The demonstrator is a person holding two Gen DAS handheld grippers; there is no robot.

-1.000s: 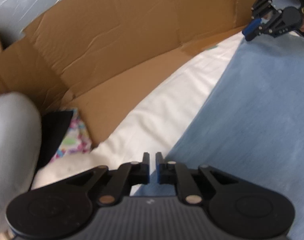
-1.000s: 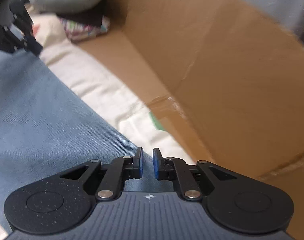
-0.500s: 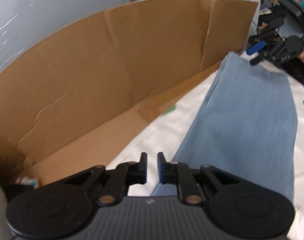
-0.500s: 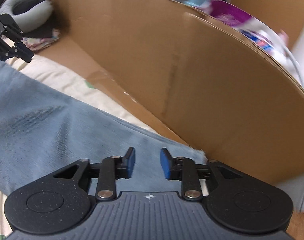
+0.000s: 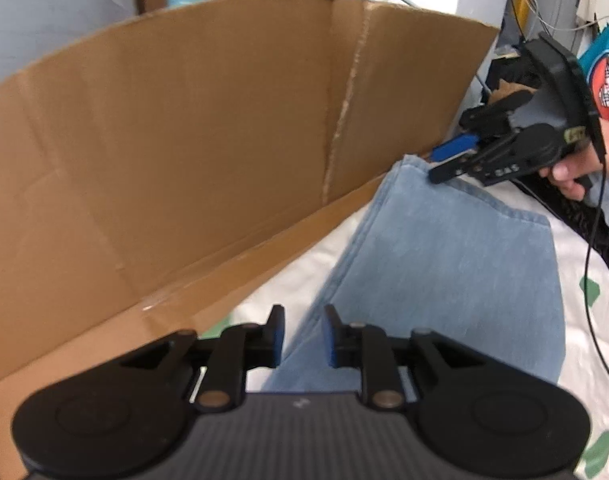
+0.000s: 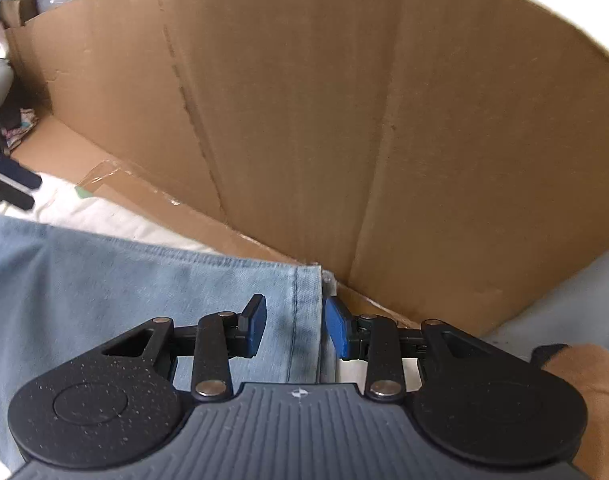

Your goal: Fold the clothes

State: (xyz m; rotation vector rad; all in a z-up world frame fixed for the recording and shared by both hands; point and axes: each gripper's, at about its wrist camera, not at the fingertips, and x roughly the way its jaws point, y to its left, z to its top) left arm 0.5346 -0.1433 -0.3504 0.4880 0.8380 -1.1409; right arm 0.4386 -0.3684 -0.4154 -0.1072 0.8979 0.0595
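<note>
1. Folded light-blue denim jeans (image 5: 456,264) lie flat on a white sheet (image 5: 288,280) beside a brown cardboard wall (image 5: 224,140).
2. Left gripper (image 5: 303,336) opening, empty; right gripper (image 6: 295,326) parted, straddling the hem corner unclamped.
3. Risk: a misjudged pinch could catch one layer, undoing the fold.

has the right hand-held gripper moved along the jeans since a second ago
Yes. The right hand-held gripper has travelled along the folded light blue denim jeans to their hemmed end, close to the tall brown cardboard wall; its jaws now straddle the hem corner.
</note>
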